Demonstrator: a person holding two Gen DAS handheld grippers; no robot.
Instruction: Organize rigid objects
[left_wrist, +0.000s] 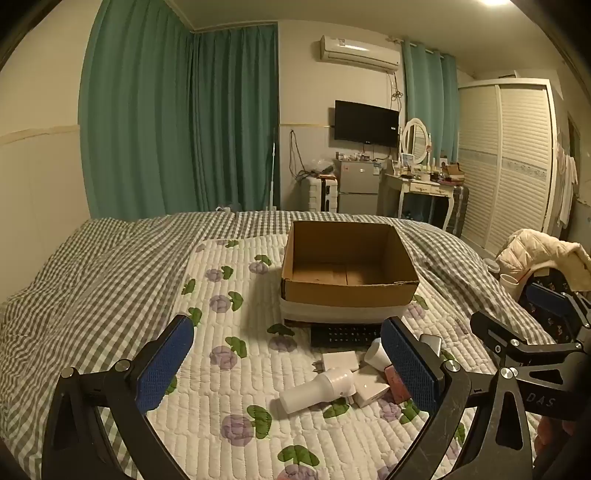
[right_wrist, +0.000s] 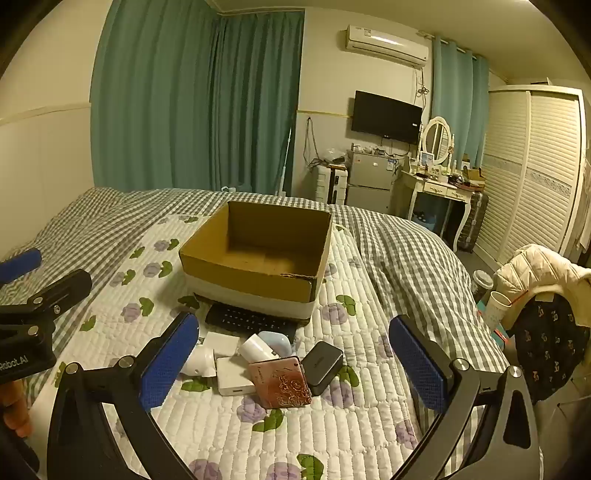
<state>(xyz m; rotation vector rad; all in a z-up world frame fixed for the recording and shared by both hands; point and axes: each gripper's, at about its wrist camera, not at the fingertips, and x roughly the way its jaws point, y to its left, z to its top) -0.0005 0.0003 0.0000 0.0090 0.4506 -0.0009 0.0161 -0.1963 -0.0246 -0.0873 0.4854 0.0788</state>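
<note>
An open, empty cardboard box (left_wrist: 347, 291) (right_wrist: 255, 280) sits on the quilted bed. In front of it lies a pile: a black keyboard (right_wrist: 251, 320) (left_wrist: 343, 335), a white cylindrical device (left_wrist: 317, 389) (right_wrist: 197, 360), white chargers (right_wrist: 234, 374) (left_wrist: 369, 391), a pink rose-patterned case (right_wrist: 282, 382) (left_wrist: 397, 380), a black box (right_wrist: 325, 362) and a pale blue item (right_wrist: 275, 341). My left gripper (left_wrist: 288, 365) is open above the pile, holding nothing. My right gripper (right_wrist: 295, 363) is open above the pile, holding nothing.
The floral quilt (left_wrist: 229, 354) lies over a checked blanket (left_wrist: 92, 280). A chair with a white jacket (right_wrist: 539, 269) and cups (right_wrist: 496, 306) stands to the right of the bed. A dresser (left_wrist: 424, 184), fridge and wardrobe stand beyond.
</note>
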